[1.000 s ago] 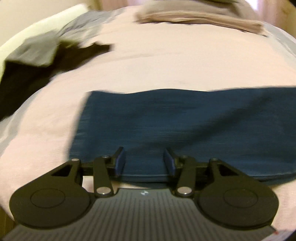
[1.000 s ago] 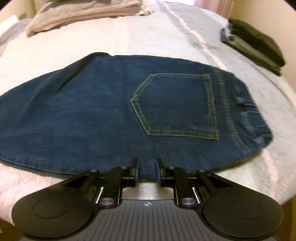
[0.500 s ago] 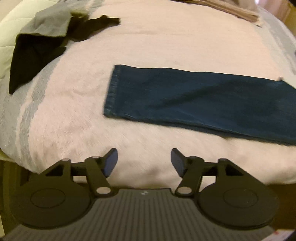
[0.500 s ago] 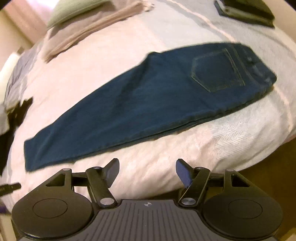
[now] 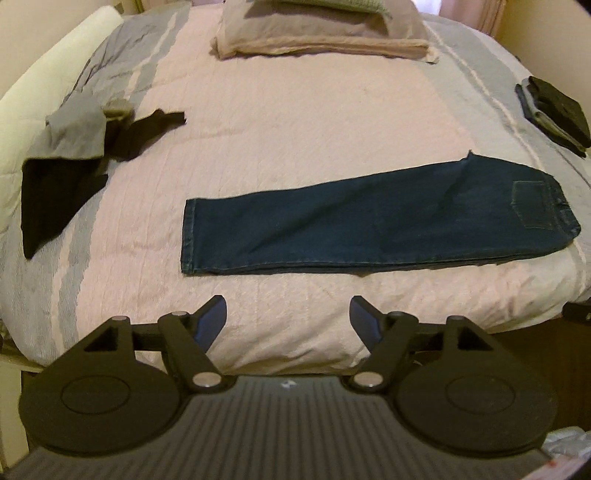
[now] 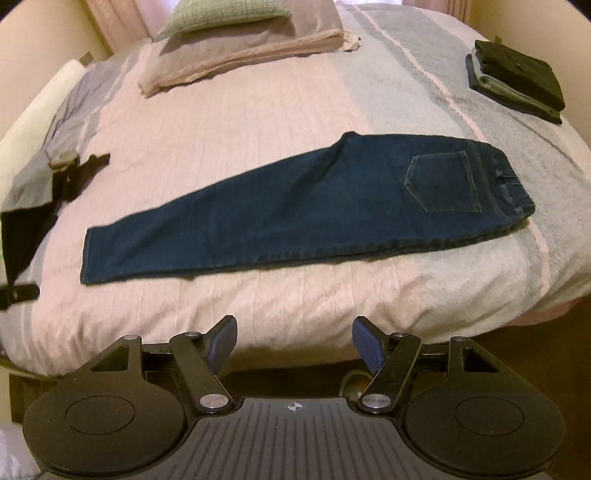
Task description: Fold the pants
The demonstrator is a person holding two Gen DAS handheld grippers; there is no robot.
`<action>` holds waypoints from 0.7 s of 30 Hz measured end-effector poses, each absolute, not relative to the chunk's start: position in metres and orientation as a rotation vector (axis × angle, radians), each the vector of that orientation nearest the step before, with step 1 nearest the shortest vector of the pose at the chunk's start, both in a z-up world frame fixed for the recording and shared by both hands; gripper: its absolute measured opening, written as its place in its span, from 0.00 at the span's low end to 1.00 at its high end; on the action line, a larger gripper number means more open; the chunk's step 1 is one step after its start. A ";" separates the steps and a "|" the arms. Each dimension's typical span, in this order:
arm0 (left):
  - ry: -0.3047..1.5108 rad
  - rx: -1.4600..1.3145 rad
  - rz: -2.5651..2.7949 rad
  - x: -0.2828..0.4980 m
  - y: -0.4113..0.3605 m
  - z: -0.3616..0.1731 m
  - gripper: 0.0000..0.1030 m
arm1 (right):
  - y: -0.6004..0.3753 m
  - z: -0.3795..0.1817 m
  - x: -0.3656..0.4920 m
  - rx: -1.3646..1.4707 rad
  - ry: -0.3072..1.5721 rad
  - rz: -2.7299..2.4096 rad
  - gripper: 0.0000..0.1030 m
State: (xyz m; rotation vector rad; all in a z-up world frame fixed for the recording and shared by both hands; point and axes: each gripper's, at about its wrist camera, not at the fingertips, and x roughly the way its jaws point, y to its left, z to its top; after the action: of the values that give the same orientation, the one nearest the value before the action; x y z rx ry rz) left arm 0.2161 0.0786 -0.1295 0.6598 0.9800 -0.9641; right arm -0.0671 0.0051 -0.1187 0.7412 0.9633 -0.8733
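Dark blue jeans (image 5: 369, 225) (image 6: 295, 218) lie flat across the pink bedspread, folded lengthwise leg on leg, hem to the left and waistband with a back pocket (image 6: 443, 184) to the right. My left gripper (image 5: 288, 317) hovers above the bed's near edge, short of the jeans, its jaws opening with nothing between them. My right gripper (image 6: 293, 341) hangs over the bed's front edge, jaws spread wide and empty, well clear of the denim.
A heap of grey and black clothes (image 5: 70, 155) (image 6: 33, 184) lies at the bed's left. A stack of folded dark garments (image 5: 554, 110) (image 6: 517, 81) sits at the right. Pillows (image 5: 321, 29) (image 6: 240, 40) lie at the head. The other gripper's tip (image 6: 14, 295) shows at the left edge.
Both grippers let go of the jeans' near edge, opened, and pulled up and back from the bed. The jeans now lie whole in view, folded lengthwise.
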 end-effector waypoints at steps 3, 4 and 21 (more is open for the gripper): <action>0.981 0.662 -0.972 0.210 0.075 -0.127 0.68 | 0.005 -0.116 -0.073 0.749 0.965 -0.866 0.64; 0.979 0.662 -0.970 0.207 0.075 -0.126 0.68 | 0.003 -0.114 -0.076 0.748 0.964 -0.864 0.64; 1.185 0.092 -0.741 0.213 0.070 -0.217 0.69 | -0.119 -0.154 -0.163 0.690 1.047 -0.810 0.64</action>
State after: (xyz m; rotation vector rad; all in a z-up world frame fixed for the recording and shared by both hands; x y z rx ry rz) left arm 0.2128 0.0698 -0.2175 0.0920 1.1851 -0.7414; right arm -0.1633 -0.1192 -0.1538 0.6900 1.0471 -0.8095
